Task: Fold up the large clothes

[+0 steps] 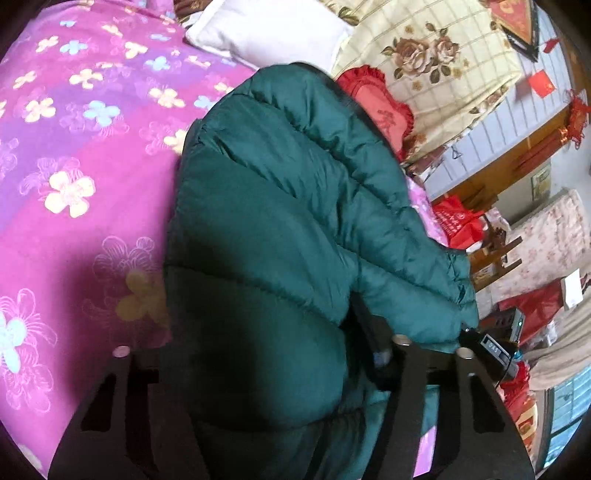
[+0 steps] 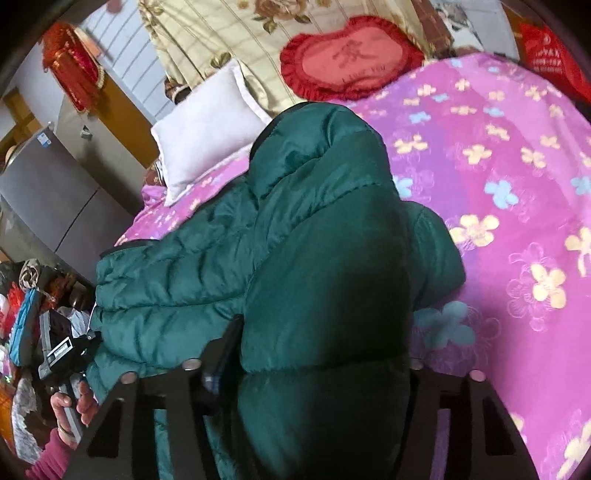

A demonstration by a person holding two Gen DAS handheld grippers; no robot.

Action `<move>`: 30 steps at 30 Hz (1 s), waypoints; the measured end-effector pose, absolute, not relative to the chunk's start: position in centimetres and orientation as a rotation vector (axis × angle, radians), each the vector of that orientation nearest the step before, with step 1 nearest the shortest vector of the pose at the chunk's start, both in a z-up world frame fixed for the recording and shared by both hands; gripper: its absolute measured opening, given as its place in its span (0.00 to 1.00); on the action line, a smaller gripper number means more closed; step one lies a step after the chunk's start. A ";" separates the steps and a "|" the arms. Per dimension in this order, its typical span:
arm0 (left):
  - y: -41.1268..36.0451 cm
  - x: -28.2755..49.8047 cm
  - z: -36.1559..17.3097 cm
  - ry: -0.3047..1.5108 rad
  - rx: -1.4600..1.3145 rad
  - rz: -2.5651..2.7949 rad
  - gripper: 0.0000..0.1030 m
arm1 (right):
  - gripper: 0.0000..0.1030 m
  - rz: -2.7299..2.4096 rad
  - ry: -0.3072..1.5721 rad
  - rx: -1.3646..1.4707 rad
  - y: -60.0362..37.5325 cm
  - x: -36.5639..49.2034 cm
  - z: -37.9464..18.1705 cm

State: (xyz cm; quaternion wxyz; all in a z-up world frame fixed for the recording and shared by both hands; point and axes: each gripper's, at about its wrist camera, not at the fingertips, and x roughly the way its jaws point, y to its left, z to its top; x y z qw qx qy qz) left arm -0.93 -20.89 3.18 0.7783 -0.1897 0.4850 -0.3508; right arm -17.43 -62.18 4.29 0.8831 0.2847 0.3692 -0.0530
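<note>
A dark green puffer jacket [image 1: 280, 206] lies on a bed with a pink flowered cover [image 1: 74, 166]. It also fills the middle of the right wrist view [image 2: 314, 240], with a sleeve stretched to the left. My left gripper [image 1: 266, 387] has a thick fold of the jacket's hem bulging between its fingers. My right gripper [image 2: 306, 398] likewise has a thick fold of the hem between its fingers. The fingertips of both are buried in fabric. The left gripper's body [image 2: 62, 354] and the hand holding it show at the lower left of the right wrist view.
A white pillow [image 1: 266, 33] and a red heart cushion [image 2: 351, 62] lie at the head of the bed, below a cream rose-print cover [image 1: 436, 62]. A grey fridge [image 2: 48, 192] stands beside the bed. Red bags [image 1: 458, 221] and clutter sit off the bed's edge.
</note>
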 end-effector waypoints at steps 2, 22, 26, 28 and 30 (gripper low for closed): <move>-20.8 -1.9 4.1 1.020 -0.388 -0.762 0.42 | 0.46 -0.110 0.742 0.591 -61.6 -18.1 5.3; -14.6 -12.2 6.5 1.072 -0.248 -0.731 0.48 | 0.44 -0.090 0.736 0.664 -55.2 -30.1 7.7; -13.9 -11.5 4.6 1.143 -0.301 -0.653 0.67 | 0.73 -0.245 0.867 0.702 -55.8 -30.4 4.9; -13.6 -12.0 5.1 1.126 -0.299 -0.626 0.69 | 0.73 -0.255 0.859 0.703 -55.5 -31.0 5.4; -13.4 -12.8 6.2 1.088 -0.264 -0.597 0.69 | 0.73 -0.294 0.854 0.649 -54.7 -31.7 6.7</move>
